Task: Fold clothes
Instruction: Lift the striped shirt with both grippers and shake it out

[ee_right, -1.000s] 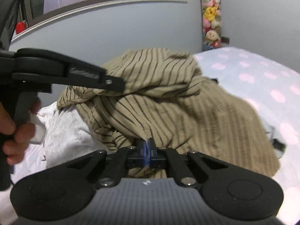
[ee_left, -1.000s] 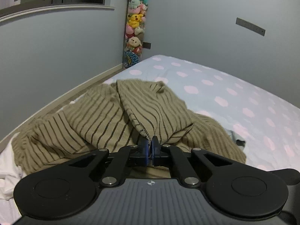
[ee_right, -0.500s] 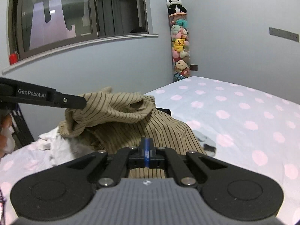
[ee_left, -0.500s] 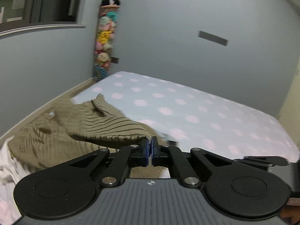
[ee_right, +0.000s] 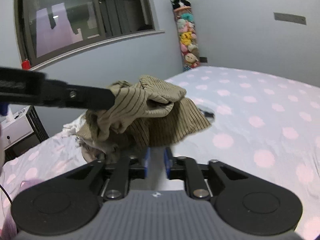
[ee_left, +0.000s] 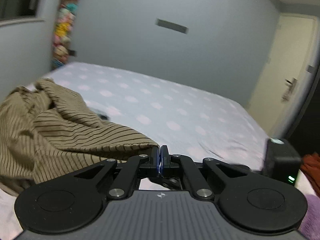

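Observation:
A tan shirt with dark stripes (ee_left: 66, 132) lies bunched on the polka-dot bed sheet (ee_left: 180, 108). My left gripper (ee_left: 159, 150) is shut on the shirt's hem, and the cloth trails off to the left from its fingertips. In the right wrist view the left gripper (ee_right: 111, 100) reaches in from the left and holds part of the shirt (ee_right: 160, 118) lifted above the bed (ee_right: 260, 120). My right gripper (ee_right: 157, 154) has its jaws opening. The shirt's lower edge hangs just beyond its blue pads (ee_right: 147, 157), and nothing is pressed between them.
White clothes (ee_right: 74, 125) lie behind the shirt near the wall. A tall column of plush toys (ee_right: 186, 34) stands in the corner. A window (ee_right: 80, 16) and a white nightstand (ee_right: 14, 128) are at the left. A door (ee_left: 290, 84) is past the bed's right edge.
Both grippers have drawn back from the wall and pulled the shirt across the bed. The right gripper's jaws, shut on the cloth before, have parted and the cloth has slipped out.

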### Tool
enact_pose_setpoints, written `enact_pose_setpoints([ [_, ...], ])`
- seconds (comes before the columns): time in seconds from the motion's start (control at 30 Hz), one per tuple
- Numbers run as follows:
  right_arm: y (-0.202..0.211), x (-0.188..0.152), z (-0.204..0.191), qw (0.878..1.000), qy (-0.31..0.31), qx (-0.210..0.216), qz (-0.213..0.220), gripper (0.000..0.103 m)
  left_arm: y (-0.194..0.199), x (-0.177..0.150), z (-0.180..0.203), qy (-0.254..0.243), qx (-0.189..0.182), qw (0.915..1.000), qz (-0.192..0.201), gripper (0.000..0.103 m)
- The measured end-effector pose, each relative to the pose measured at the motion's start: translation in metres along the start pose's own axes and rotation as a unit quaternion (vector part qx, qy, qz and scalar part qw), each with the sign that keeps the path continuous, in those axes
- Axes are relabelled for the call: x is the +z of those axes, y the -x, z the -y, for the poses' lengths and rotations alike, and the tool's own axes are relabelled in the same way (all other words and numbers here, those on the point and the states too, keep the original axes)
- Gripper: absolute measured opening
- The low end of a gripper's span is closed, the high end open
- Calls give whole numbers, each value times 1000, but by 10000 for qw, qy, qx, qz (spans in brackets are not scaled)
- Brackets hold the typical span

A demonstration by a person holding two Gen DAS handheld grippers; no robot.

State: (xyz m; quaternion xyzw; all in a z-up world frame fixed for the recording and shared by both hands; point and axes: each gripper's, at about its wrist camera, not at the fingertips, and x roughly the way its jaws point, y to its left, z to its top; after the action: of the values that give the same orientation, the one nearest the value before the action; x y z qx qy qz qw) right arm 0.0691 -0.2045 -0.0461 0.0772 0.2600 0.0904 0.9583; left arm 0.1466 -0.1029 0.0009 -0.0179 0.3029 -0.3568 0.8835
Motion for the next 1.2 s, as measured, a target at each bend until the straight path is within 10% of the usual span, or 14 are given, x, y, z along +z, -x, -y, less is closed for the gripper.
enact_pose_setpoints([
  [0.2,22,-29,21,9988,-244,-354,-212,33,-31,-26,6,-435,23,9963,-747,1],
  [0.53,0,-49,18,9963,-300,-339,-731,54,-23,-35,-28,-692,719,9900,-995,46],
  [1.2,-127,-90,52,9716,-875,-252,-2186,72,-176,8,-200,-98,1837,9684,-1683,49],
])
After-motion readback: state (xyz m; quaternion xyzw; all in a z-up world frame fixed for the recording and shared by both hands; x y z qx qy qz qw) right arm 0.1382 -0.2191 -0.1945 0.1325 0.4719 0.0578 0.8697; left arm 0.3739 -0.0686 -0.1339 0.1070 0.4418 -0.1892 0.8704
